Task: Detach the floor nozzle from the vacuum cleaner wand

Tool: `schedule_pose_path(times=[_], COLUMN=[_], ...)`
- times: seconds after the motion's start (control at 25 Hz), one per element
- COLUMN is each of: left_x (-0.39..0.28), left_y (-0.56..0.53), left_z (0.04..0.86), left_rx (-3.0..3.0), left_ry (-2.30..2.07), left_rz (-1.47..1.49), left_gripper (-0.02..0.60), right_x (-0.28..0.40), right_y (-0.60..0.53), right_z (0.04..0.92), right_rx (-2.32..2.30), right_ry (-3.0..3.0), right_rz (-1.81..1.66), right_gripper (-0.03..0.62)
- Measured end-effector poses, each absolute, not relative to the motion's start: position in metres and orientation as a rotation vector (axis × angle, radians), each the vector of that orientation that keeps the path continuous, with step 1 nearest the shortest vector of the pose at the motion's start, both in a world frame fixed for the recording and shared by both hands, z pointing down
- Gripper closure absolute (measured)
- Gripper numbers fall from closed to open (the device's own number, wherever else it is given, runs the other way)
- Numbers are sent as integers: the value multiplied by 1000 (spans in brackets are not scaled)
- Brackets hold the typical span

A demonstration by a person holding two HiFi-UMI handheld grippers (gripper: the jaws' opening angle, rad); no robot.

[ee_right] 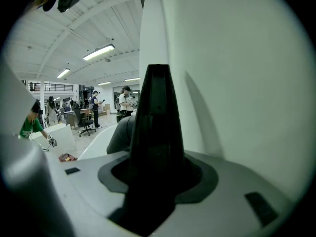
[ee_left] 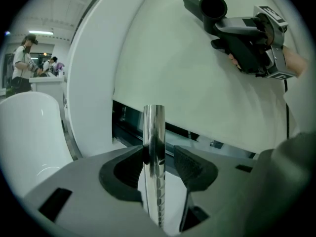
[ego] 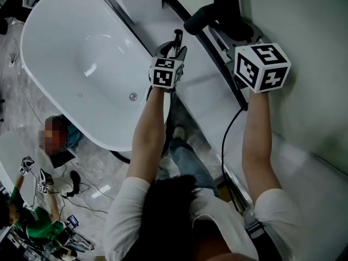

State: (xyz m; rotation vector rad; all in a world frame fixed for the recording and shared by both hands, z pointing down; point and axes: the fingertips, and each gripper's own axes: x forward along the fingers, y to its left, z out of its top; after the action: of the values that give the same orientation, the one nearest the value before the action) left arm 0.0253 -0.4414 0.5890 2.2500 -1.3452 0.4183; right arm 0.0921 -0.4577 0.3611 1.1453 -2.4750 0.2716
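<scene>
Already detached, the floor nozzle (ee_right: 157, 117) is a matte black plastic piece that tapers to a narrow top. We see it clamped firmly between the jaws of the right gripper (ee_right: 158, 172), its round hollow socket clear of the wand (ee_left: 154, 132). That wand, a smooth chrome tube with a mirror shine and a row of small notches down one side, runs between the ribbed black pads of the left gripper (ee_left: 163, 159). Its jaws stand part open: the tube lies against the left pad, and we see a gap at the right one. The bare left forearm (ego: 147, 140) and right forearm (ego: 255, 140) reach forward from white sleeves (ego: 128, 211), nearly parallel. A glossy white oval bathtub (ego: 81, 58) lies beside the left arm, and a plain white panel (ego: 304, 26) lies by the right.
</scene>
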Motion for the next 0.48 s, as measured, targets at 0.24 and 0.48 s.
schedule_pose_path(times=[0.24, 0.48], left_x=[26, 15], left_y=[-450, -437], left_z=[583, 557], left_rx=[2257, 2230], left_ry=[-1360, -1396], left_rz=[400, 268], left_gripper=[402, 362], right_x=[96, 96], right_y=[-461, -458], right_z=[368, 369], right_rx=[1141, 1151], right_ry=[-2457, -2457], right_rz=[272, 295], right_gripper=[375, 375])
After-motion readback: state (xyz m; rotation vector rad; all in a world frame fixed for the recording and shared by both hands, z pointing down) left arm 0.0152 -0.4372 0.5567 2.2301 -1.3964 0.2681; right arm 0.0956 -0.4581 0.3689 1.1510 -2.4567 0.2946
